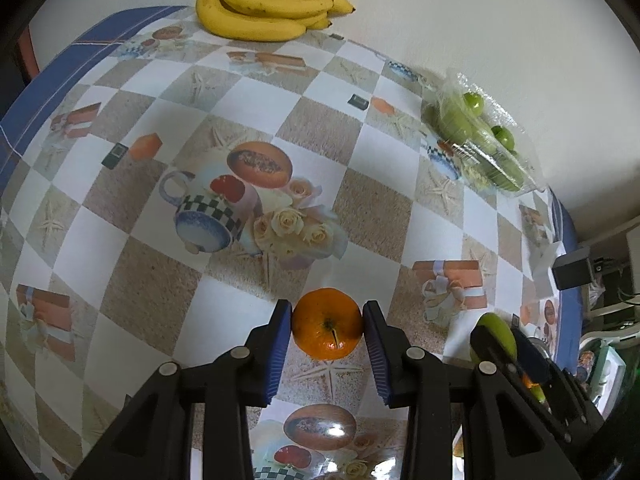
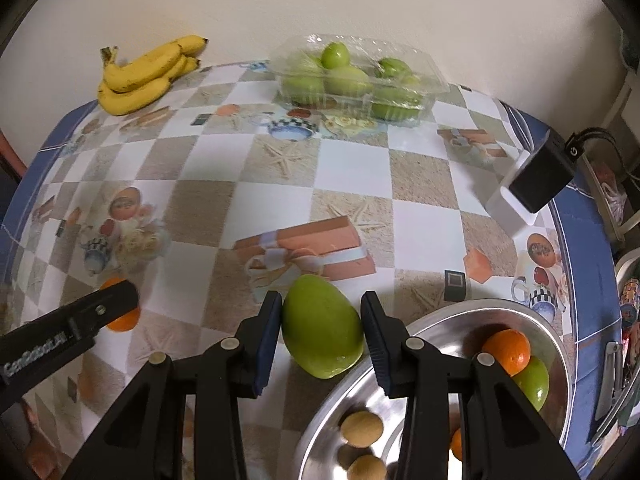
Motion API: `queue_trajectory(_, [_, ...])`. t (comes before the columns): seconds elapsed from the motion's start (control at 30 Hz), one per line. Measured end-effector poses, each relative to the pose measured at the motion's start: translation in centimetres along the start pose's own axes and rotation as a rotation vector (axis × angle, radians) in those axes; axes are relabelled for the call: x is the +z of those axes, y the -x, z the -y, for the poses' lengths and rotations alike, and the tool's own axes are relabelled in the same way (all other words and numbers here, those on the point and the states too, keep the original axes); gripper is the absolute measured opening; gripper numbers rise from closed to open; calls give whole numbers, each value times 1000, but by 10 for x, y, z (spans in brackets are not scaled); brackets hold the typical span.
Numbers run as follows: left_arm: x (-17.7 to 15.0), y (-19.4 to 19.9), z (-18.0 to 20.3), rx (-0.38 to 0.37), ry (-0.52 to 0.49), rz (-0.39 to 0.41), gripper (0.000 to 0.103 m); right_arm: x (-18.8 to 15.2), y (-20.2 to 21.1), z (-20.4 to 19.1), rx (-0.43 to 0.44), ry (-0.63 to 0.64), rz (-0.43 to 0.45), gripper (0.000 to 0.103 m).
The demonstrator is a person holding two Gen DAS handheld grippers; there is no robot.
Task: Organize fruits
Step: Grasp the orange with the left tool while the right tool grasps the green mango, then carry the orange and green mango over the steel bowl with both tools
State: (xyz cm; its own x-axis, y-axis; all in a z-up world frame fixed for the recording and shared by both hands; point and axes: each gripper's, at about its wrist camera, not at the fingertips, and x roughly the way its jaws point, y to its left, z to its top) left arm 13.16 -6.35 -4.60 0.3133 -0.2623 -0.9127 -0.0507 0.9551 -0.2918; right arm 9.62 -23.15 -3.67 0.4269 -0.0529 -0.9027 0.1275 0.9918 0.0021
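Left gripper (image 1: 327, 326) clamped on an orange (image 1: 327, 323) – blue pads touching both sides, fruit sitting on the table w/ stem end toward the camera, skin glossy, a thin dark slit running from the stem. Right gripper (image 2: 322, 326) closed on a green mango (image 2: 323, 326) – egg-shaped, smooth, even light green, pads against both flanks, its lower end just beside the rim of a steel bowl (image 2: 440, 316). Bowl sits at the near right corner of the table; inside it another orange (image 2: 507, 351), a second green fruit (image 2: 534, 380) touching that orange, and a few small tan round fruits (image 2: 361, 429). Along the far edge, by the wall: a banana bunch (image 2: 146, 76), yellow w/ brown flecks, and a clear plastic clamshell (image 2: 356, 76) of green fruit, well apart from each other. Table (image 2: 420, 168) covered in a glossy oilcloth – white/beige checks, printed cups, roses, gift boxes, starfish, blue border. A black box on a white base (image 2: 536, 178) stands at the right edge. Wall behind is plain off-white; clutter past the right edge too blurred to name.
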Motion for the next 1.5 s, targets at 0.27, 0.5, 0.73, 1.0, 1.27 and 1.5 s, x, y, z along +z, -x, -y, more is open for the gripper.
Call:
queue_trajectory(0.27, [1,21,4,-21,-14,49,39,-6,26,-8,30,-4,34,42])
queue_trajectory(0.5, [-4,43,10,-31,-46,95,39,-16,48,-7,52,-46,53,42])
queue_trajectory(0.73, [-16,51,16,-27,-75,103,39,-32,67,-6,67,-65,67,42])
queue_trajectory(1.0, [-31,57,29,-32,-133,104,39,-52,74,17,67,-151,49,42])
queue_trajectory(1.27, [-50,56,61,-51,-243,83,39,-68,69,70,4,-293,3,42])
queue_trajectory(1.5, [-77,50,97,-79,-355,36,39,-80,70,112,-40,-399,-15,42])
